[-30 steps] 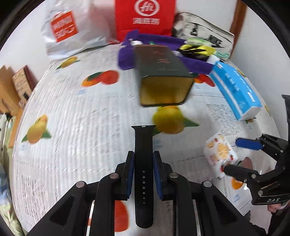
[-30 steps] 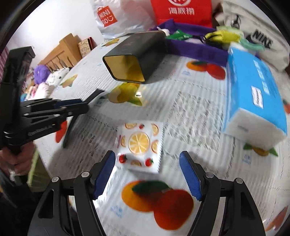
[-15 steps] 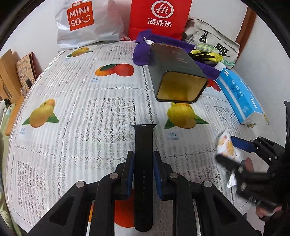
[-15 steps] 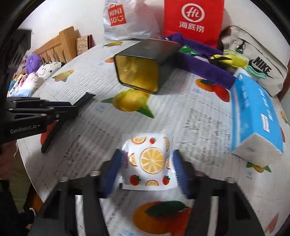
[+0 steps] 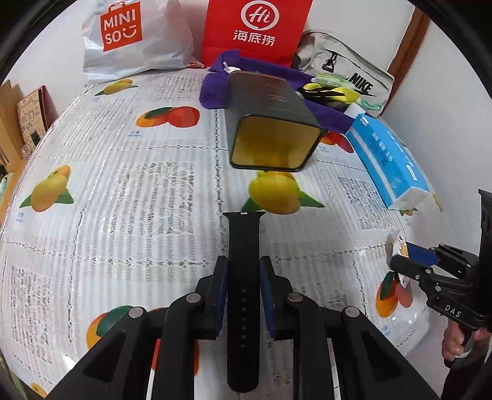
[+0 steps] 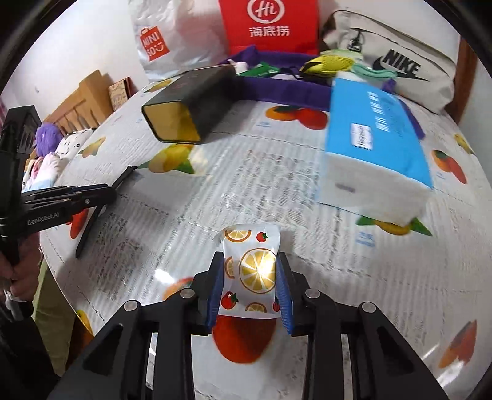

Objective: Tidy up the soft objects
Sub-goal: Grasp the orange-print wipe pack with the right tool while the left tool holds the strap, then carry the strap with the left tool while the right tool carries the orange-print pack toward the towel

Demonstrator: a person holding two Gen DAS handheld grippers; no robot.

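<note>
My left gripper (image 5: 244, 270) is shut on a black watch strap (image 5: 244, 246) that points forward above the table. My right gripper (image 6: 249, 261) is shut on a small white packet printed with lemon slices and strawberries (image 6: 250, 270), lifted a little off the table. That packet (image 5: 396, 246) and the right gripper (image 5: 412, 261) show at the right edge of the left wrist view. The left gripper with the strap (image 6: 101, 197) shows at the left of the right wrist view. A dark tin box (image 5: 270, 123) lies on its side, its gold open end toward me.
A blue tissue pack (image 5: 390, 163) lies at the right. Behind the tin are a purple cloth (image 5: 215, 89), a yellow soft toy (image 5: 332, 94), a Miniso bag (image 5: 132, 37), a red paper bag (image 5: 255, 27) and a Nike bag (image 5: 347, 70). The fruit-print tablecloth (image 5: 123, 184) covers the table.
My right gripper has closed on the fruit-print packet and lifted it off the table. My left gripper has kept hold of the strap and tilted to see more of the back.
</note>
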